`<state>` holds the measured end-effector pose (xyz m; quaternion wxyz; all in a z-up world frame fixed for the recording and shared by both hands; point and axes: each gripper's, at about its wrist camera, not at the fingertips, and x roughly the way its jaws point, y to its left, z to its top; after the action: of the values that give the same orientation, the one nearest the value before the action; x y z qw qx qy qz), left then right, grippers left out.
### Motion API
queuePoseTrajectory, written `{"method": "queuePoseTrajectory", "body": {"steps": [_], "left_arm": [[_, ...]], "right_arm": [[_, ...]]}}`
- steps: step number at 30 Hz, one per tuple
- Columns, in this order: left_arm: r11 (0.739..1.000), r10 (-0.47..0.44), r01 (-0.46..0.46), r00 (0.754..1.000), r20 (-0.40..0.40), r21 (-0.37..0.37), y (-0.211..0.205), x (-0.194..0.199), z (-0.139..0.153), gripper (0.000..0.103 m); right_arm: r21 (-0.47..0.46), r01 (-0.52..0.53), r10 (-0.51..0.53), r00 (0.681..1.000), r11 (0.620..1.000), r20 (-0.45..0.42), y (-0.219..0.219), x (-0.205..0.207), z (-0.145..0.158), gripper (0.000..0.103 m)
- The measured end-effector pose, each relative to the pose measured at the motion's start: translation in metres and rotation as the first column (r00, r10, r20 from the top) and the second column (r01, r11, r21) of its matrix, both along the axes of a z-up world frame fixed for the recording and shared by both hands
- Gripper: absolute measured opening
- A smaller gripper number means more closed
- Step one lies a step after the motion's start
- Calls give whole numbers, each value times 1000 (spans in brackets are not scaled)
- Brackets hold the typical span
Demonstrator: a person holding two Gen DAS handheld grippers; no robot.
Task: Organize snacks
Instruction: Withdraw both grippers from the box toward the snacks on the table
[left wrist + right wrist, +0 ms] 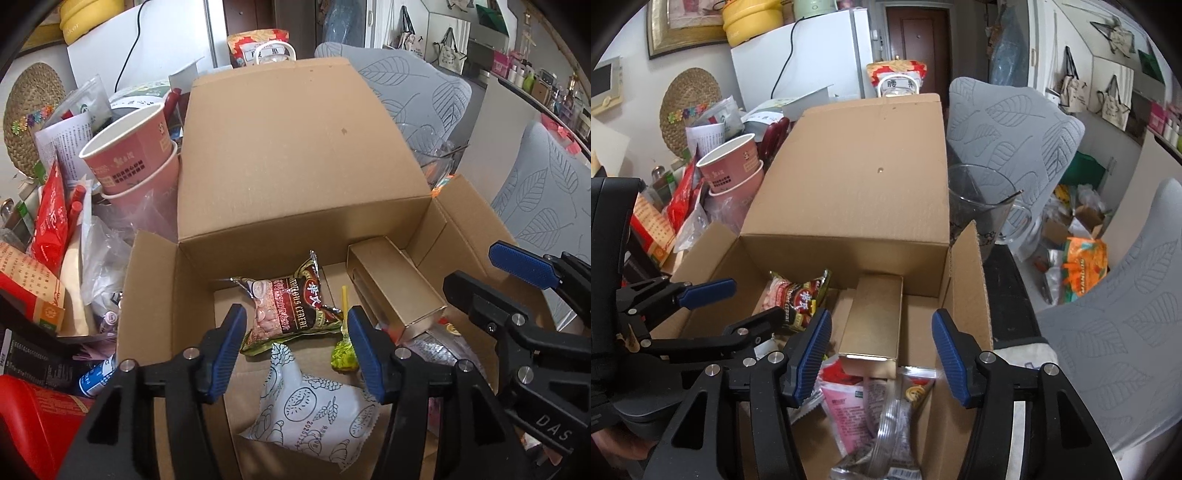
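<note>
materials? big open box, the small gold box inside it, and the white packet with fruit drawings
Big open box: corrugated cardboard, matte brown; fluted edge shows on a flap in the right wrist view.
Small gold box: probably thin card with a metallic gold finish; it has sharp folds and a soft sheen.
White packet: looks like plastic film, slightly glossy, with wrinkles and a crimped, serrated end seal.

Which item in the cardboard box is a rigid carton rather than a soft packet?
The long gold carton lying flat by the box's right wall. The cereal packet, the white fruit-print packet and the pink packet are all soft wrappers.
</note>
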<state>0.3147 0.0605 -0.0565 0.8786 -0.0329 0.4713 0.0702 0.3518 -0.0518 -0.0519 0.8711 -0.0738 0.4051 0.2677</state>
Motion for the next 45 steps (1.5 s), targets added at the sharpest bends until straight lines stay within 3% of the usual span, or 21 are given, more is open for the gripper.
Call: {"method": "queuePoseTrajectory", "body": {"steps": [15,31,41,43,45], "left_arm": [[1000,13,-15,994,113,24,-14,-39,62,56],[999,-5,-9,963,270,49,-36,-124,144,56],[998,-18,-2,942,336,61,-52,-177,174,57],[998,-23,2,939,342,63,-56,-186,177,60],[998,-26,4,935,355,63,-60,-196,179,75]], "right_arm": [[50,-7,3,996,999,85,-19,-38,51,57],[120,-25,-1,977,992,213,-51,-115,124,64],[155,-34,-11,960,987,281,-75,-170,155,69],[154,-38,-9,956,987,292,-78,-180,158,69],[153,-39,-9,953,987,302,-82,-190,161,69]]}}
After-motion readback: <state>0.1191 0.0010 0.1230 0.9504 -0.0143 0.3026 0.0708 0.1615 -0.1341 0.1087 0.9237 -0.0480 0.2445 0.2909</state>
